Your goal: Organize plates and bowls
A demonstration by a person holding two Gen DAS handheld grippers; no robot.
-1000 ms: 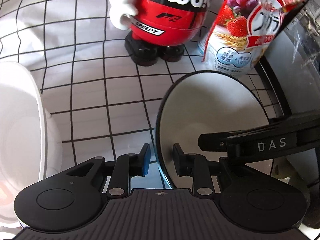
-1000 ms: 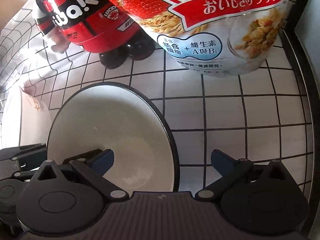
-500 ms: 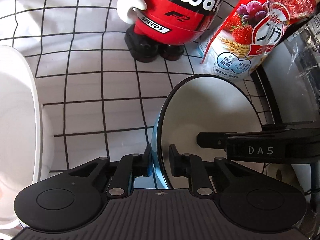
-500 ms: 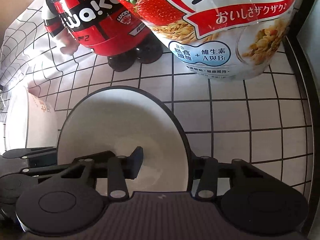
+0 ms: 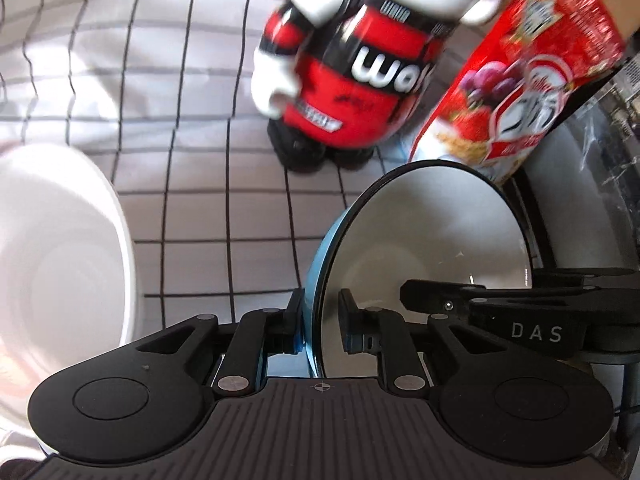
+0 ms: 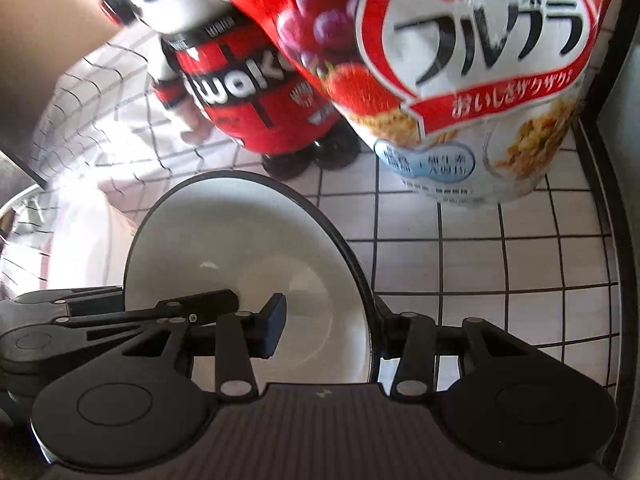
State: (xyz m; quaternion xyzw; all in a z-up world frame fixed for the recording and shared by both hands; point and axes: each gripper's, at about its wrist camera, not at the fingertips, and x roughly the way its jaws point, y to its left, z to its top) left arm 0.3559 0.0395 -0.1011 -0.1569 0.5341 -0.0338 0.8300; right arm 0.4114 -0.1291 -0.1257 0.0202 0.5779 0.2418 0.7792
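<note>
A bowl, white inside with a black rim and a blue outside, hangs tilted above the checked cloth. My left gripper is shut on its left rim, one pad outside and one inside. In the right wrist view the same bowl fills the middle, and my right gripper is shut on its right wall. One right finger reaches into the bowl in the left wrist view. A larger white bowl stands on the cloth to the left, apart from both grippers.
A red and black figurine and a red cereal bag stand close behind the held bowl. A white cloth with black grid lines covers the surface. A dark-edged grey panel borders the right side.
Both grippers closed onto the bowl's rim, the right from wide open, then rose with the bowl. The figurine and cereal bag now show more of their upper parts.
</note>
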